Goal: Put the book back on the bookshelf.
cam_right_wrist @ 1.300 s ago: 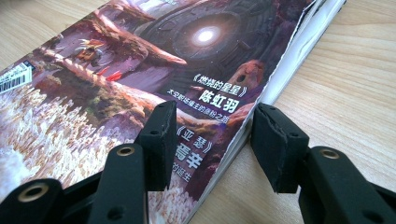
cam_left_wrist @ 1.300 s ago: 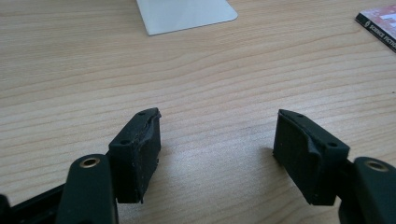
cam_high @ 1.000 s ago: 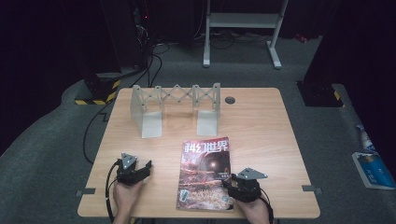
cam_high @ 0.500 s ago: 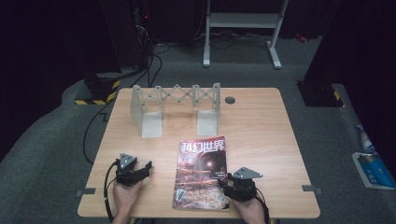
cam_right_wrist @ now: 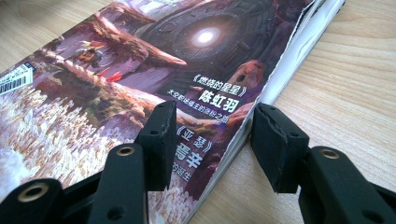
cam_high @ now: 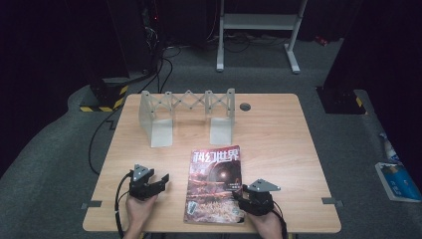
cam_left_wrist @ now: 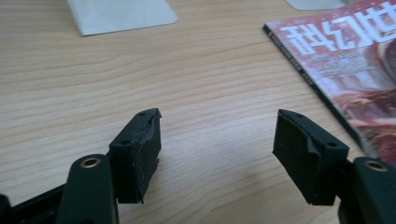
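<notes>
A magazine (cam_high: 214,181) with a dark purple cover and white title lies flat near the table's front edge, between my two grippers. My right gripper (cam_high: 244,193) sits at its near right corner. In the right gripper view the right gripper (cam_right_wrist: 214,112) is open: one jaw rests over the magazine's cover (cam_right_wrist: 140,70), the other stands over bare wood just past the page edge. My left gripper (cam_high: 158,181) rests on the table left of the magazine, apart from it. The left gripper (cam_left_wrist: 218,116) is open with only wood between its jaws, and the magazine (cam_left_wrist: 355,60) lies to its right.
A grey expanding rack (cam_high: 186,112) with two upright end plates stands at the back of the wooden table (cam_high: 278,144); one of its feet (cam_left_wrist: 121,14) lies ahead of the left gripper. A round cable hole (cam_high: 244,106) sits behind it.
The magazine's near end has swung a little to the left and the right gripper has shifted slightly left with it. The left gripper has barely moved.
</notes>
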Demonstrator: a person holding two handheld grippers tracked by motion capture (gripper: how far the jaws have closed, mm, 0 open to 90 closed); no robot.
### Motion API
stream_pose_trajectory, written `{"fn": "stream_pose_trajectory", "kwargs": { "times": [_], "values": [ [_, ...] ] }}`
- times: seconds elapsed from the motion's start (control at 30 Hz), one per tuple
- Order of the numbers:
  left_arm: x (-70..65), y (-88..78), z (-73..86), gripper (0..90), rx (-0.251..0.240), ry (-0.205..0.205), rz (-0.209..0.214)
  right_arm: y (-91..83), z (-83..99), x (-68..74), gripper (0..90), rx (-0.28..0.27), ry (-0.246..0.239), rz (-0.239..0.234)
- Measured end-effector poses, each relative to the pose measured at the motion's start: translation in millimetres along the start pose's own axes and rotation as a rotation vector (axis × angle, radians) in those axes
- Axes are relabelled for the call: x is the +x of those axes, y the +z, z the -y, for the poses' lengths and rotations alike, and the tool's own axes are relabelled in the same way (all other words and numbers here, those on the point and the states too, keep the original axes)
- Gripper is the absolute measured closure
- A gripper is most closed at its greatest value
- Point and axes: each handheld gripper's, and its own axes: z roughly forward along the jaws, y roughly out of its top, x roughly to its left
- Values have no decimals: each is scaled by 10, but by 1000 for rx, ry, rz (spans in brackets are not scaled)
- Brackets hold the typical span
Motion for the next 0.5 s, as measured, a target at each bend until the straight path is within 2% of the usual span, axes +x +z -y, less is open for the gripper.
{"fn": "stream_pose_trajectory", "kwargs": {
  "times": [0.13, 0.4, 0.5],
  "values": [
    [-114, 12, -63, 323, -11, 2, 41, -1, 3, 1, 512, -1, 2, 0],
    [-261, 47, -156, 323, -11, 32, 80, 0, 7, 0, 512, -5, 0, 0],
    [-303, 63, -189, 325, -14, 27, 101, 1, 8, -1, 512, -7, 0, -1]
  ]
}}
